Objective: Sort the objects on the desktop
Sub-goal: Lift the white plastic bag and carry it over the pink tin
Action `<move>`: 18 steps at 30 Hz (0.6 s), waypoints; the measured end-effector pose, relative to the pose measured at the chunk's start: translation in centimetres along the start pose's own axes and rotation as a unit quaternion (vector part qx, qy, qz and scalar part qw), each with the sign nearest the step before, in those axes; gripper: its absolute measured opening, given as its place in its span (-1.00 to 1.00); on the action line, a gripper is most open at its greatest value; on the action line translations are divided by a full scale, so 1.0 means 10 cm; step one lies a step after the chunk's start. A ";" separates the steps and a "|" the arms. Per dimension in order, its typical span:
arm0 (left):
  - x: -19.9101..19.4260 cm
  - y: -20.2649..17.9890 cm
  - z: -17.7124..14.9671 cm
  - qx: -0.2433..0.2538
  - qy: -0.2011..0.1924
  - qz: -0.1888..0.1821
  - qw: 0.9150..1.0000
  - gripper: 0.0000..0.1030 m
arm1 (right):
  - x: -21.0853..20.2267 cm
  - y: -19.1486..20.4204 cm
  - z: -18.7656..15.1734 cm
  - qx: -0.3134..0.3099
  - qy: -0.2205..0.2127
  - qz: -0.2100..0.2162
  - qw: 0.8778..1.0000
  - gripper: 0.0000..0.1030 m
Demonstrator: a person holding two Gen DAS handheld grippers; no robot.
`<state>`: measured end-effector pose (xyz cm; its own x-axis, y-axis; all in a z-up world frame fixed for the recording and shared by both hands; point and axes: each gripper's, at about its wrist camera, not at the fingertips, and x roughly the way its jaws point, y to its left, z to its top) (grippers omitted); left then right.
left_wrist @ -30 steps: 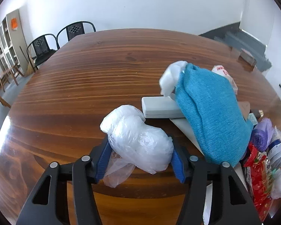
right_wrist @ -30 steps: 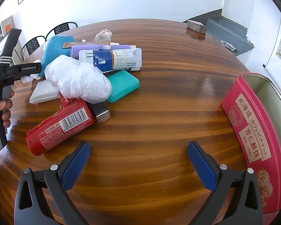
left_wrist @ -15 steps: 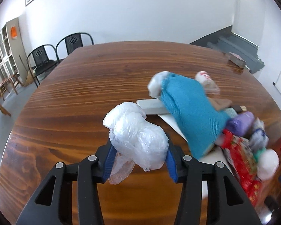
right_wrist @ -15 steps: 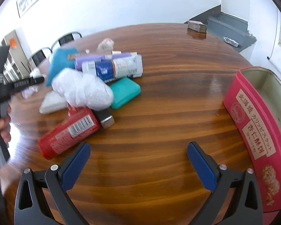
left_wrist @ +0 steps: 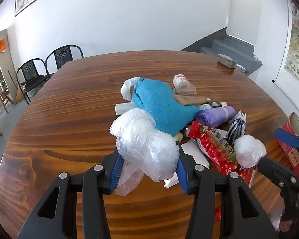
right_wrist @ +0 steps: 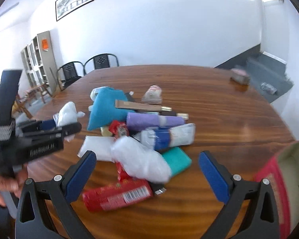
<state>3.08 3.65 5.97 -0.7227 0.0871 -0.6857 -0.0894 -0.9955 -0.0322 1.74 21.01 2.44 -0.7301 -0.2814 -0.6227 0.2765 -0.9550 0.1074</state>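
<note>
The round brown wooden tabletop (left_wrist: 73, 107) carries a heap of small things on its right half. At the right edge stands a red tin box with white printed labels (right_wrist: 277, 181), its inside open upward. In the heap, a teal knitted cloth (left_wrist: 161, 105) lies at the far left, over a flat pale grey box (left_wrist: 123, 107). To the right of the cloth lies a purple roll (left_wrist: 215, 115), and nearer to the camera there is a red printed snack packet (left_wrist: 213, 145). A smaller ball of clear crumpled plastic (left_wrist: 249, 151) rests on the near right end of this packet. In the right wrist view a teal flat case (right_wrist: 177, 159) lies just right of this ball, and a red cylinder with a barcode (right_wrist: 117, 197) lies at the near side of the heap.

The left gripper (left_wrist: 149, 171) holds a white crumpled plastic bag (left_wrist: 145, 147); its blue jaws press on the bag from both sides, and the bag is above the tabletop, near and left of the heap. The right gripper (right_wrist: 147, 171) has its jaws wide apart with nothing between the pads, above the near side of the heap.
</note>
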 end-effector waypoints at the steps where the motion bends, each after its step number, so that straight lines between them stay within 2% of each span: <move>1: 0.02 0.00 0.00 -0.001 0.002 0.000 1.000 -0.02 | 0.05 -0.01 0.00 0.007 0.006 0.004 1.000 0.97; 3: 0.03 0.03 -0.02 -0.005 0.006 -0.002 1.000 -0.02 | 0.16 -0.03 -0.02 0.014 0.022 0.008 1.000 0.88; 5: 0.02 0.02 -0.03 -0.005 0.005 -0.003 1.000 -0.02 | 0.23 -0.05 -0.06 0.020 0.038 0.013 0.999 0.65; 6: 0.01 0.01 -0.03 -0.004 0.003 -0.003 1.000 -0.02 | 0.25 -0.07 -0.08 0.027 0.046 0.018 0.998 0.40; 7: 0.01 0.00 -0.03 -0.003 0.001 -0.004 1.000 -0.02 | 0.24 -0.10 -0.09 0.031 0.048 0.020 0.998 0.31; 9: -0.01 -0.02 -0.04 -0.001 0.000 -0.006 1.000 -0.02 | 0.17 -0.18 -0.12 0.050 0.043 0.029 0.997 0.25; 10: -0.01 -0.04 -0.05 0.000 0.000 -0.006 1.000 -0.02 | 0.14 -0.19 -0.14 0.054 0.041 0.032 0.997 0.14; 13: -0.01 -0.07 -0.06 0.002 0.001 -0.008 1.000 -0.02 | 0.03 -0.20 -0.16 0.058 0.029 0.028 0.997 -0.03; 18: -0.06 -0.12 -0.06 0.003 -0.005 -0.012 1.000 -0.02 | -0.26 -0.18 -0.16 0.063 -0.014 0.033 0.997 -0.11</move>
<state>4.05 4.73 6.00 -0.7269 0.1104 -0.6778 -0.1101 -0.9930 -0.0437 4.14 23.56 2.62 -0.7304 -0.3440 -0.5900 0.2443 -0.9383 0.2447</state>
